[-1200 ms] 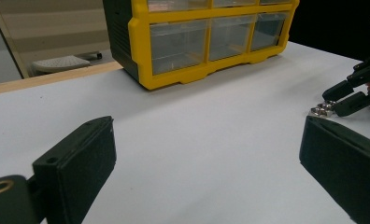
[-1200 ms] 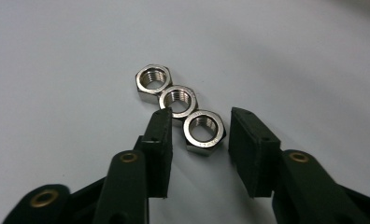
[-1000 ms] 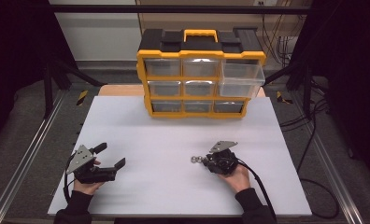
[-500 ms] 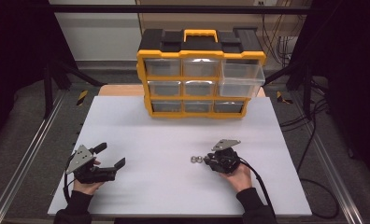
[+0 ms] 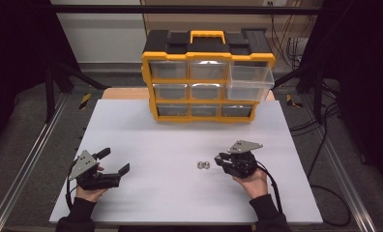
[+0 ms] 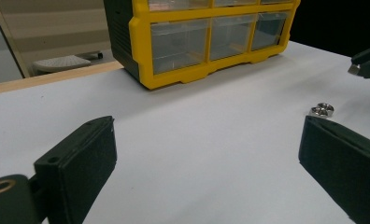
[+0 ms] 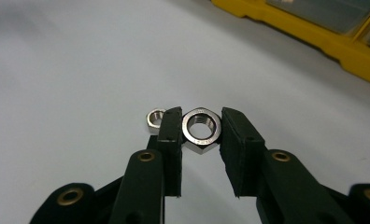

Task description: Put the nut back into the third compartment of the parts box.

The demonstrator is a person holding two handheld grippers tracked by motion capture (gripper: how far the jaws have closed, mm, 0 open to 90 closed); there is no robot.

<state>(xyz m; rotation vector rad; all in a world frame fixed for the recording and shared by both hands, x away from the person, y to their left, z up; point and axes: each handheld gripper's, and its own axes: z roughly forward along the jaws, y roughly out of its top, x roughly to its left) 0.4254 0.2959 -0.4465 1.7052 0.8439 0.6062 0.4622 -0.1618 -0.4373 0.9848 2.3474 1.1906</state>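
Observation:
Two steel hex nuts lie side by side on the white table (image 5: 146,125), a larger nut (image 5: 206,165) and a smaller nut (image 5: 199,166). My right gripper (image 5: 217,159) hovers just right of them, its jaws about a nut's width apart and holding nothing. Along its jaws, my right gripper (image 7: 201,116) frames the larger nut (image 7: 197,143), with the smaller nut (image 7: 152,117) half hidden behind one pad. My left gripper (image 5: 115,160) rests wide open and empty at the front left. From my left gripper (image 6: 209,135), both nuts (image 6: 324,109) sit apart from the other gripper's tip (image 6: 363,65).
A yellow and black drawer organizer (image 5: 208,53) stands at the table's far edge, with its upper right clear drawer (image 5: 250,79) pulled out. Its lower drawers (image 6: 178,44) are pushed in. Dark stands and cables flank the table.

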